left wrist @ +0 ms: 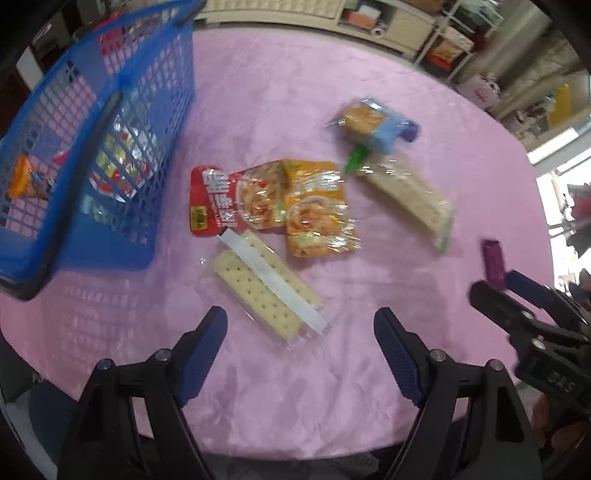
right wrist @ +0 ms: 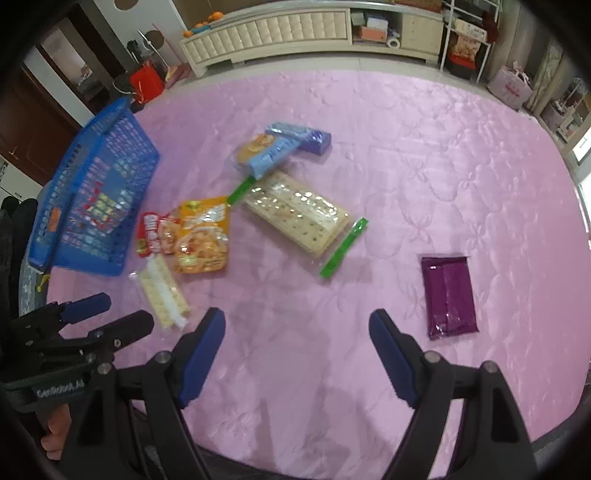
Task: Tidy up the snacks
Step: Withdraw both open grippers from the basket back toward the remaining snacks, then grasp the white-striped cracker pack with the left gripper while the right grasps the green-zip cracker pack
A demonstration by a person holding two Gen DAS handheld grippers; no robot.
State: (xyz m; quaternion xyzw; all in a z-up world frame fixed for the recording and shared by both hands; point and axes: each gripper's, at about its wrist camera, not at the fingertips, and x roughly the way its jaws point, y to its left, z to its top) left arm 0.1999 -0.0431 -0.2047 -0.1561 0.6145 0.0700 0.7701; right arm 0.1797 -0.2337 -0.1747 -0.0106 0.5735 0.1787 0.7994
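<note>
Snack packs lie scattered on a pink tablecloth (right wrist: 424,166). My left gripper (left wrist: 300,325) hangs open just short of a clear cracker pack with a white strip (left wrist: 267,286), nothing between its fingers. Behind that pack lie a red packet (left wrist: 218,201) and an orange packet (left wrist: 319,210), then a long cracker pack with green ends (left wrist: 406,197) and a light-blue pack (left wrist: 373,123). My right gripper (right wrist: 297,319) is open over bare cloth; a purple packet (right wrist: 448,295) lies to its right. A blue mesh basket (left wrist: 74,254) at the left holds a few snacks.
The other gripper shows at each view's edge: the right gripper (left wrist: 491,288) in the left wrist view, the left gripper (right wrist: 122,310) in the right wrist view. A cream cabinet (right wrist: 266,33) and shelves stand beyond the table. A red bag (right wrist: 146,85) sits on the floor.
</note>
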